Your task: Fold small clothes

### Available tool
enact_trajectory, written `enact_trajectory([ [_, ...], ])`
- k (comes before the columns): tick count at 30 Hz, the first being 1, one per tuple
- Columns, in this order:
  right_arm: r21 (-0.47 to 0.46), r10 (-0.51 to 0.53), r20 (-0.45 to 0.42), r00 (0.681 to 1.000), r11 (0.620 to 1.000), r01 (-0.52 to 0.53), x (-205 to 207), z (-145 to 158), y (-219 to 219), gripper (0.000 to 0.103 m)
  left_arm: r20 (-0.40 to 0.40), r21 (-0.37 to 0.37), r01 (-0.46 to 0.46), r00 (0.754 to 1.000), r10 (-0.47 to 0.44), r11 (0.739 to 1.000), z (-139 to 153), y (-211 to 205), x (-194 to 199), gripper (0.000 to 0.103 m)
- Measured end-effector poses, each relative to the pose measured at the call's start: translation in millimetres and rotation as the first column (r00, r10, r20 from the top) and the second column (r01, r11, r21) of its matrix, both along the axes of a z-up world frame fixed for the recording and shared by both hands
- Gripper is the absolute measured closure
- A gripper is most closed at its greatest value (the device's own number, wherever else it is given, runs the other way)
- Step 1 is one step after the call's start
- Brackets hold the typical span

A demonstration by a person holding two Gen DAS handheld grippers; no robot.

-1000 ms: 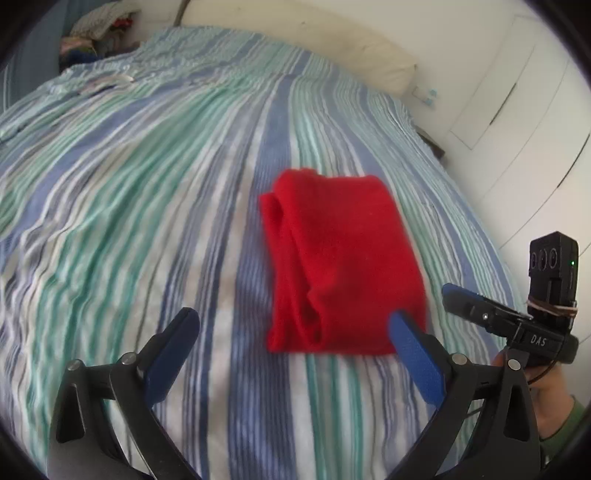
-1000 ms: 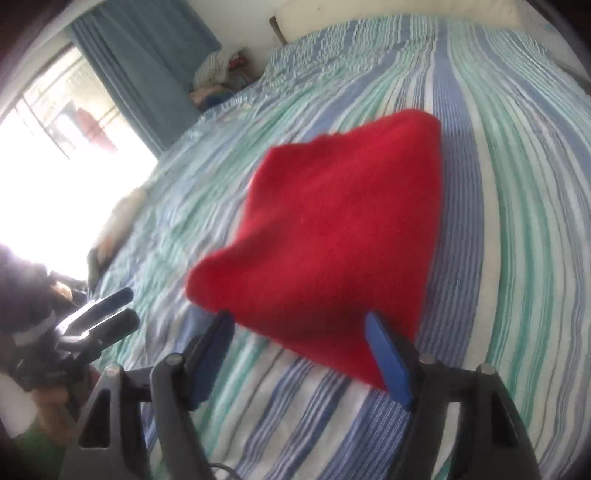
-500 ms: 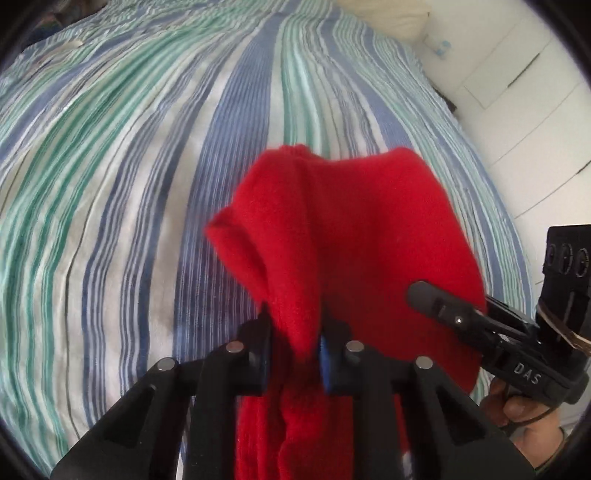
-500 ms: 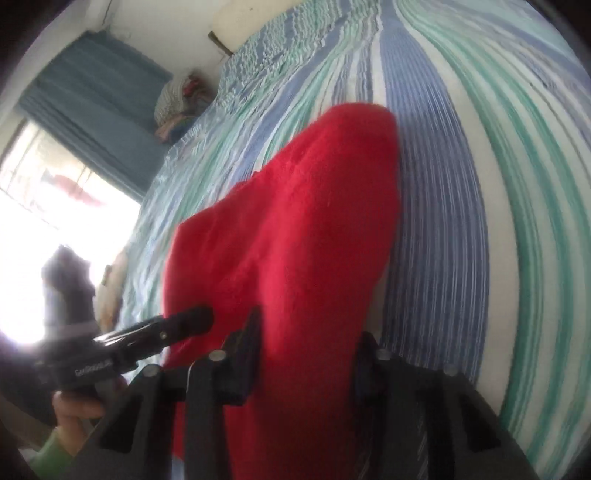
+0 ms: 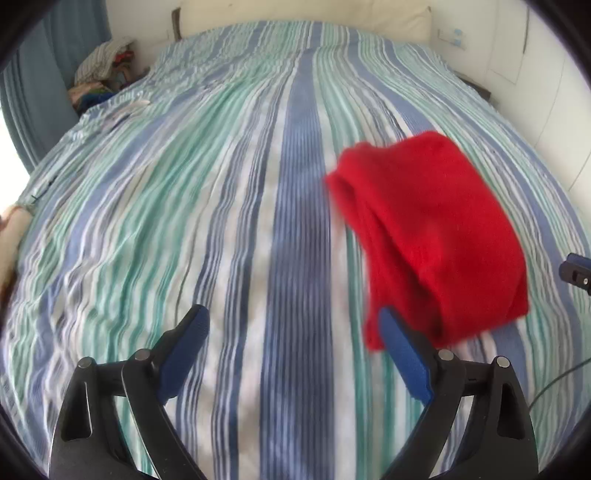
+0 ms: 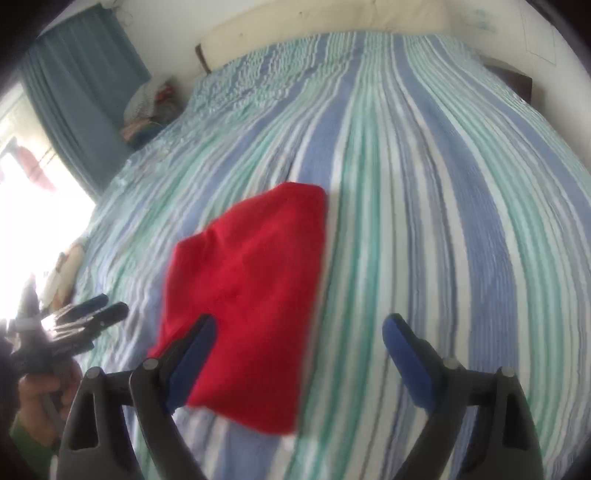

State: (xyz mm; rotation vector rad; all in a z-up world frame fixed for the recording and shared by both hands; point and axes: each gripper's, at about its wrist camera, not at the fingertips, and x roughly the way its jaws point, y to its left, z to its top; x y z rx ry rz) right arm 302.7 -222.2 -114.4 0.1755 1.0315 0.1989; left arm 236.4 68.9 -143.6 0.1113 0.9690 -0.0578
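Note:
A folded red cloth point(image 5: 436, 236) lies on the striped bedspread point(image 5: 221, 184). In the left wrist view it sits to the right, just beyond the right fingertip of my left gripper point(image 5: 295, 339), which is open and empty. In the right wrist view the red cloth point(image 6: 251, 295) lies left of centre, with the left finger of my right gripper point(image 6: 299, 339) in front of its near edge. The right gripper is open and empty. The left gripper point(image 6: 96, 314) also shows at the left edge of the right wrist view.
A pile of clothes point(image 5: 103, 77) sits at the far left corner of the bed by a blue curtain point(image 6: 85, 85). A pillow point(image 5: 399, 18) lies at the head. White cupboard doors point(image 5: 546, 92) stand to the right. A bright window point(image 6: 29, 206) is at left.
Both grippers were shut on the red cloth half a second ago. Both have opened, let go and pulled back. The cloth now lies folded on the bed.

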Motion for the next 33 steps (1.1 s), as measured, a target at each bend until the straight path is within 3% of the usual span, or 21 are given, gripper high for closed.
enact_trajectory([
  [4,-0.178,-0.016,-0.014,1.0,0.984,0.014,-91,-26,-18,0.012,0.079,0.099,0.012,0.997,-0.02,0.995,12,-12,-87,0.002],
  [7,-0.177,-0.039,-0.003,0.999,0.983,0.038,-146,-21,-14,0.012,0.115,0.079,-0.009,0.993,0.0,0.997,40,-24,-122,0.002],
  [11,-0.172,-0.033,0.079,0.996,0.984,0.046,-191,18,11,0.007,0.174,0.095,-0.077,0.983,0.06,0.992,83,-35,-141,0.001],
  [18,-0.206,0.047,0.193,0.98,0.978,-0.006,-220,92,60,0.001,0.196,0.082,-0.097,0.977,0.08,0.992,129,-36,-158,0.001],
  [23,-0.253,0.057,0.183,0.982,0.967,-0.009,-198,108,84,0.001,0.159,0.038,-0.132,0.979,0.124,0.991,138,-38,-134,0.001],
  [26,-0.22,0.013,0.201,0.979,0.975,0.032,-189,124,84,0.001,0.197,0.037,-0.108,0.975,0.098,0.994,152,-33,-148,0.001],
  [33,-0.242,0.038,0.19,0.981,0.97,0.009,-237,139,82,0.001,0.177,0.034,-0.092,0.98,0.085,0.995,156,-25,-184,0.0],
])
